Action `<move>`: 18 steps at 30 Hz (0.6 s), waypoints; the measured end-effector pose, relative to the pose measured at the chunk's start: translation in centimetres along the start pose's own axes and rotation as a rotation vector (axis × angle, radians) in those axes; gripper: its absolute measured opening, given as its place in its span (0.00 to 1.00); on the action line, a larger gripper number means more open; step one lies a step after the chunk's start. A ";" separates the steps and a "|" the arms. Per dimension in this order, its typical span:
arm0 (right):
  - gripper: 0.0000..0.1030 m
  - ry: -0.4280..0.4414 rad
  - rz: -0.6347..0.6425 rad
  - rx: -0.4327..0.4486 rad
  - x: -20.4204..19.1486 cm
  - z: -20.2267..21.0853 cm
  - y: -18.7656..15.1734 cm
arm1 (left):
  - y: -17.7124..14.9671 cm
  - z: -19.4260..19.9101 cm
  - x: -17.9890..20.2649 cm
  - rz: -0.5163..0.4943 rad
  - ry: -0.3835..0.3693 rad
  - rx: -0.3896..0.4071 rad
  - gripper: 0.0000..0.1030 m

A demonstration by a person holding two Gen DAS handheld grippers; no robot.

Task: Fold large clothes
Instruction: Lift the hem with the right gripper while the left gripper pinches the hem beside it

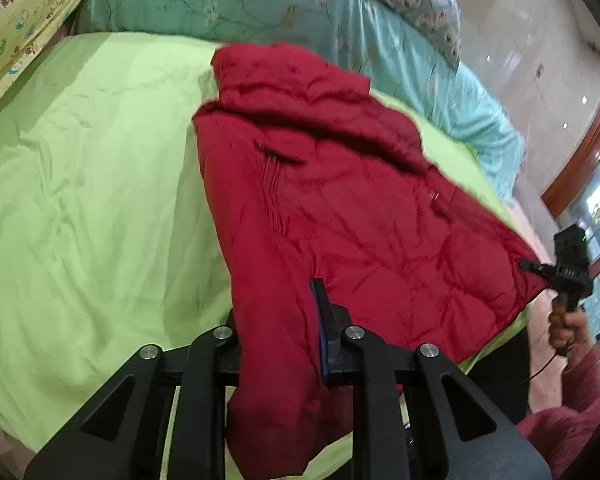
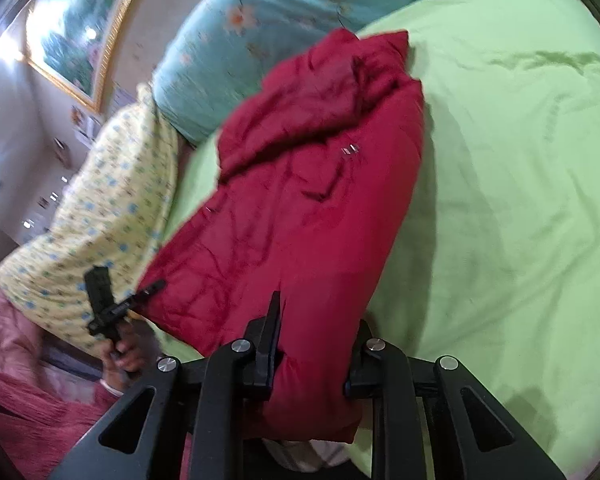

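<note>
A large dark red padded jacket [image 1: 340, 208] lies on the green bed sheet [image 1: 92, 184], its far part bunched near the pillows. My left gripper [image 1: 278, 332] is shut on the jacket's near left corner, cloth draped between its fingers. My right gripper [image 2: 316, 344] is shut on the jacket's [image 2: 312, 200] other near corner. Each gripper shows in the other's view, the right one [image 1: 540, 270] and the left one [image 2: 148, 292], pinching the hem's ends. The near hem is lifted and stretched between them.
A teal floral quilt [image 1: 228, 0] and a yellow patterned pillow [image 2: 100, 216] lie at the bed's head. The sheet [image 2: 520, 200] stretches wide beside the jacket. A framed picture [image 2: 80, 32] hangs on the wall. The person's red sleeve [image 1: 572, 432] is near.
</note>
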State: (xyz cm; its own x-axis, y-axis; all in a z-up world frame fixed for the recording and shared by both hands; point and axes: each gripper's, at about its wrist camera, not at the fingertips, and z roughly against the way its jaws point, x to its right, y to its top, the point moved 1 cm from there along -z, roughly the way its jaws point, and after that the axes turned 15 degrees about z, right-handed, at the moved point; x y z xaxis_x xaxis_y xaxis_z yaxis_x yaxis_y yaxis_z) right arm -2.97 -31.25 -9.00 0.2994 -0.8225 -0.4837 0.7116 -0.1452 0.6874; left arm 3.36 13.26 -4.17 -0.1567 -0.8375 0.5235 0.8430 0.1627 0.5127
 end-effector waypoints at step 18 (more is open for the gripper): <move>0.19 -0.032 0.026 0.275 0.7 0.6 8.5 | 9.0 1.2 2.2 0.053 -0.110 0.175 0.16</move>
State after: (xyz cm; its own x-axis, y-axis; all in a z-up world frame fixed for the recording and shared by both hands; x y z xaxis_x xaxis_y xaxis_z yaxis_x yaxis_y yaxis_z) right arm 2.97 -33.38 -3.17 0.2921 -0.8439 -0.4501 0.5033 -0.2646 0.8226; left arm 9.97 13.55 2.45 -0.1778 -0.7650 0.6190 0.7505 0.3014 0.5881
